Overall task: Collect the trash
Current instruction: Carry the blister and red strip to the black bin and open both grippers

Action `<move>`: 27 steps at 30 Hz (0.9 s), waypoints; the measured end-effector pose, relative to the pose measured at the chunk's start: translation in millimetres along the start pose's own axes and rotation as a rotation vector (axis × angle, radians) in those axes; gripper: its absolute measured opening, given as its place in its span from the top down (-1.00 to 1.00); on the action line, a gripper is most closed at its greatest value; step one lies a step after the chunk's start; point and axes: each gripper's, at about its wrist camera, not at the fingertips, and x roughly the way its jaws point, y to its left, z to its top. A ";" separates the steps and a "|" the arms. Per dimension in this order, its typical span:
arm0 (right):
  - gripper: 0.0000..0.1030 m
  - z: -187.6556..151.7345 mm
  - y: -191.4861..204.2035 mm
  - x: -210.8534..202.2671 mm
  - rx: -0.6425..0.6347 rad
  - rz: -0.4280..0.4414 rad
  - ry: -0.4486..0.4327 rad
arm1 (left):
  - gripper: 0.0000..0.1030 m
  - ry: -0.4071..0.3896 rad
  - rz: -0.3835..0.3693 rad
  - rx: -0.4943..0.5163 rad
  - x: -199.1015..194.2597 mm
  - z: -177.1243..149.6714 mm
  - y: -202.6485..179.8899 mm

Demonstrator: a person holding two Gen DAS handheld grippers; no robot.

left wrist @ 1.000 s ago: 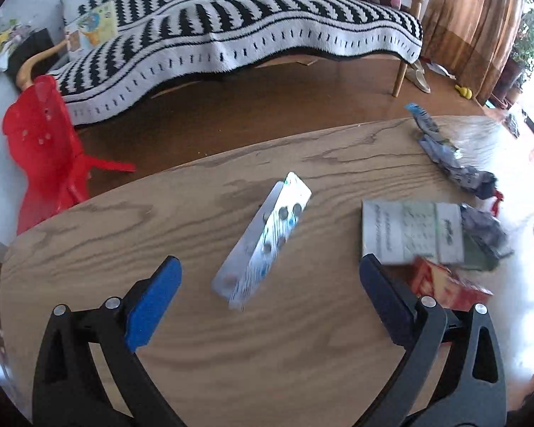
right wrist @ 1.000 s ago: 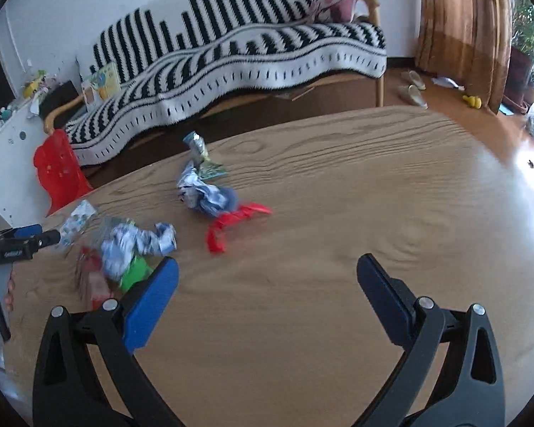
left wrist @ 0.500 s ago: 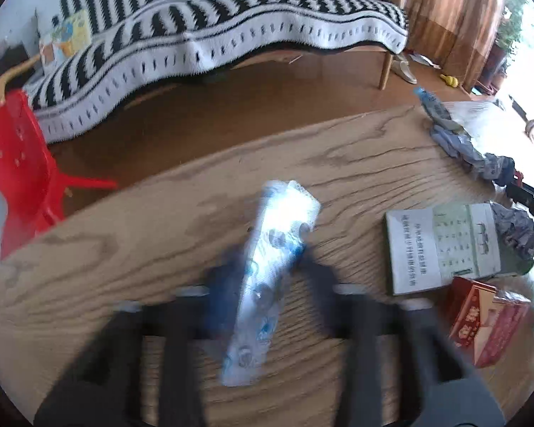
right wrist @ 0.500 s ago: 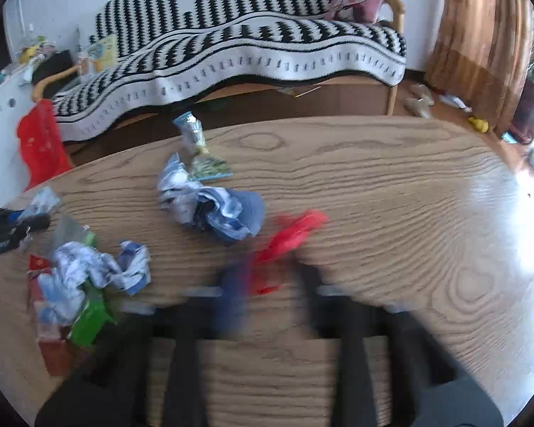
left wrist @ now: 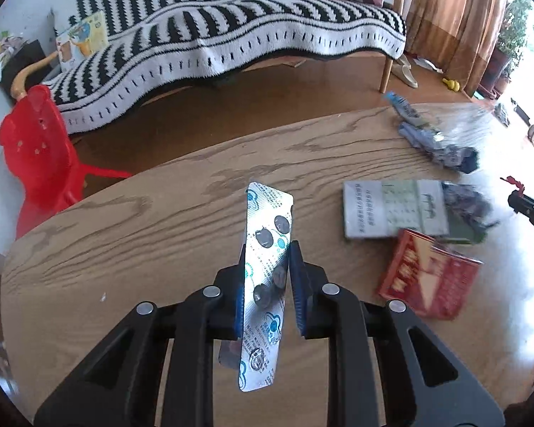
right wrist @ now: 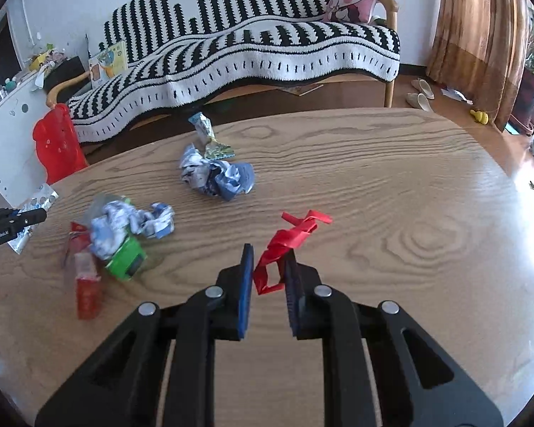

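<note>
My left gripper [left wrist: 267, 259] is shut on a silver pill blister pack [left wrist: 265, 249], held upright on edge over the wooden table [left wrist: 124, 249]. The pack also shows at the far left of the right wrist view [right wrist: 35, 203], with the left gripper [right wrist: 21, 217] on it. My right gripper [right wrist: 268, 267] is shut on a crumpled red plastic strip [right wrist: 284, 240], whose far end sticks out ahead of the fingers. Crumpled blue-white wrappers [right wrist: 217, 174] and a second wad [right wrist: 131, 222] lie on the table.
A grey-green box [left wrist: 395, 210] and a red packet [left wrist: 430, 277] lie right of the left gripper. A green box [right wrist: 126, 258] and a red stick pack [right wrist: 87, 293] lie left of the right gripper. A striped sofa [right wrist: 249, 49] and red plastic chair [left wrist: 39, 163] stand beyond the table.
Both grippers were open one second ago. The left has closed on the blister pack and tipped it upright. The right has moved forward and closed on the red strip.
</note>
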 end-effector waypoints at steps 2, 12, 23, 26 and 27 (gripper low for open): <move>0.67 -7.8 2.0 -9.9 -0.001 0.008 0.006 | 0.61 -0.007 -0.005 -0.003 -15.4 -7.9 -2.6; 0.67 -41.4 4.7 -69.1 0.008 0.058 -0.009 | 0.61 -0.046 -0.036 0.004 -87.4 -49.5 -29.2; 0.67 -101.2 -72.5 -190.3 0.050 0.012 -0.079 | 0.61 -0.112 -0.273 0.177 -166.1 -94.0 -197.2; 0.67 -133.0 -112.8 -222.3 0.102 -0.023 -0.085 | 0.61 -0.086 -0.376 0.259 -171.6 -117.2 -273.9; 0.67 -142.6 -124.7 -229.4 0.120 -0.031 -0.083 | 0.61 -0.068 -0.412 0.276 -170.7 -124.8 -296.7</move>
